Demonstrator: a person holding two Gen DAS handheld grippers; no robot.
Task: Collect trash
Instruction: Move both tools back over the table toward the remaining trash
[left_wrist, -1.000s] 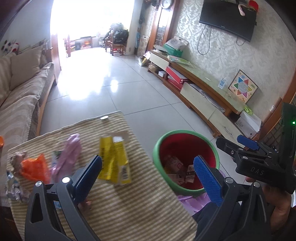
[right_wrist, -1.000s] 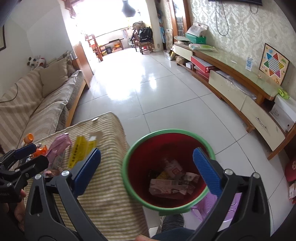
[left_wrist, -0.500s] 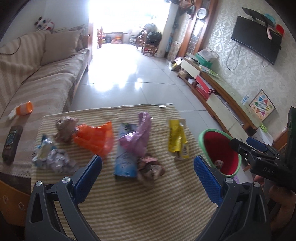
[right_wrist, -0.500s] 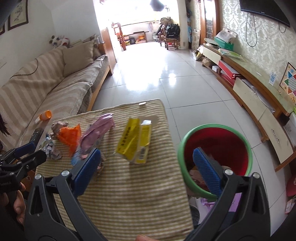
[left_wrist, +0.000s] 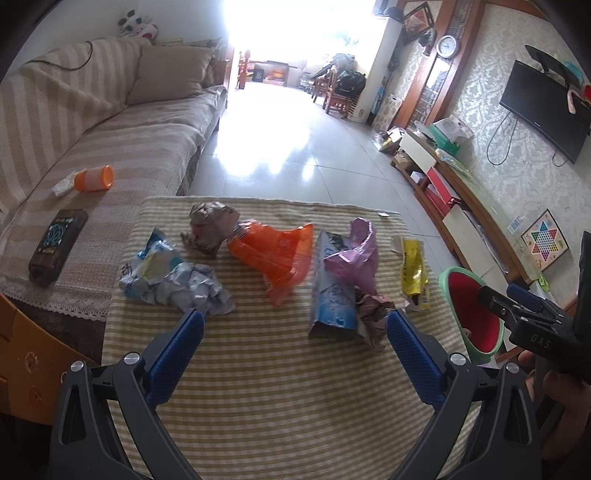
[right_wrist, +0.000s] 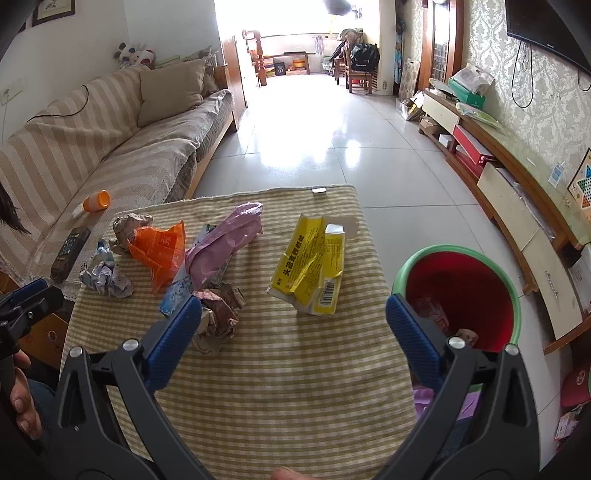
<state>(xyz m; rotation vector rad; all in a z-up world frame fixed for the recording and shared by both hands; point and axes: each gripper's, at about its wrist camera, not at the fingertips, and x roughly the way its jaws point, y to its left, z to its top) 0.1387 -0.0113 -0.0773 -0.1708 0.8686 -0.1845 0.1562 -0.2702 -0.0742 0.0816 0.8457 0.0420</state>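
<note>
— Seven or so bits of trash lie on the striped cloth (left_wrist: 258, 387), none of them picked up. Where would you begin?

— At the far left: the crumpled blue-and-white wrapper (left_wrist: 173, 280), with a brown paper wad (left_wrist: 212, 227) just behind it. Then the orange plastic bag (left_wrist: 275, 258), the blue carton (left_wrist: 332, 291) with the pink bag (left_wrist: 356, 258) draped over it, and a second crumpled brown wad (right_wrist: 218, 314) touching the carton's near end. The yellow box (right_wrist: 312, 267) lies furthest right, nearest the bin.

— And the bin?

— Off the cloth's right edge, on the floor: the red bin (right_wrist: 460, 295) with a green rim, some scraps already inside.

— Which step is this, then?

— Choosing the next piece, I'd judge. The left gripper (left_wrist: 295, 338) hangs over the near cloth with its jaws wide apart and nothing between them. The right gripper (right_wrist: 293, 326) is likewise spread wide and empty, facing the yellow box.

— So the next move?

— Probably the right one goes forward and down to straddle the yellow box, closes on it, then carries it over the rim. The flattened box may need gripping across its narrow width
</note>
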